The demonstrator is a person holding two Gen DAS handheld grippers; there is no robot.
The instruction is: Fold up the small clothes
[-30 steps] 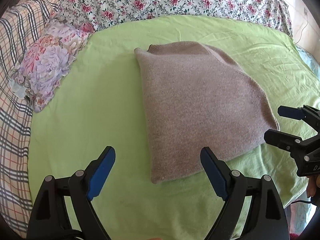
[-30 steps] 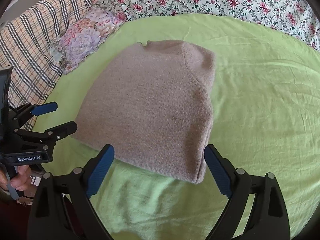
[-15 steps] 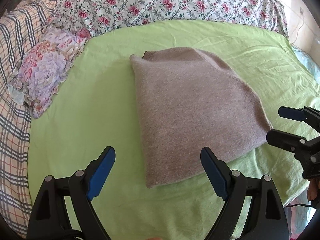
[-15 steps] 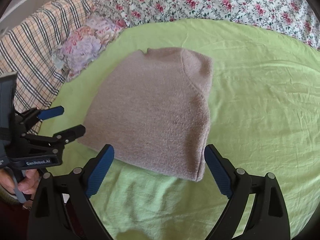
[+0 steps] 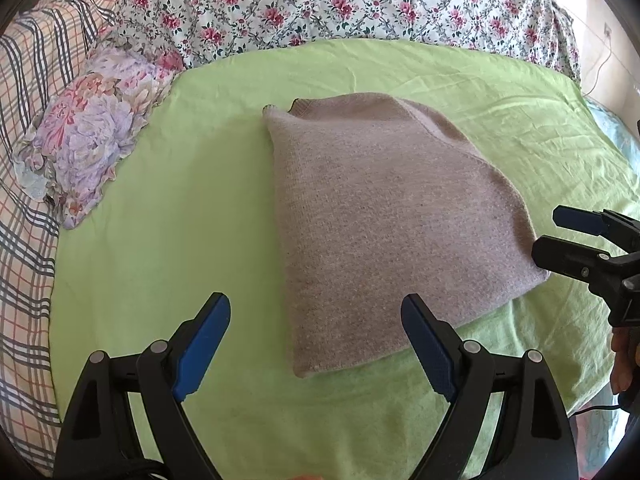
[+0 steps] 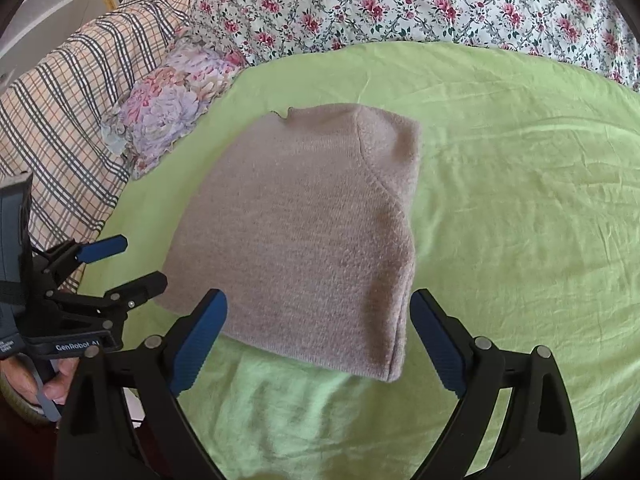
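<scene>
A taupe knitted sweater (image 5: 384,216) lies folded into a compact shape on the green sheet (image 5: 192,216); in the right wrist view the sweater (image 6: 304,236) fills the middle. My left gripper (image 5: 316,340) hovers open above the sweater's near left corner, nothing between its blue pads. My right gripper (image 6: 318,340) hangs open over the sweater's near right edge, also holding nothing. Each gripper shows in the other's view: the right gripper (image 5: 560,232) at the right edge, the left gripper (image 6: 136,264) at the left, with a hand on its handle.
A floral cushion (image 5: 88,136) lies at the left of the sheet. A flowered duvet (image 5: 340,0) runs along the back, and a checked blanket (image 6: 68,120) covers the left side. The green sheet's near edge drops off the bed (image 6: 304,412).
Both views have shifted only slightly; the sweater lies as before. Both grippers stay open and hold nothing.
</scene>
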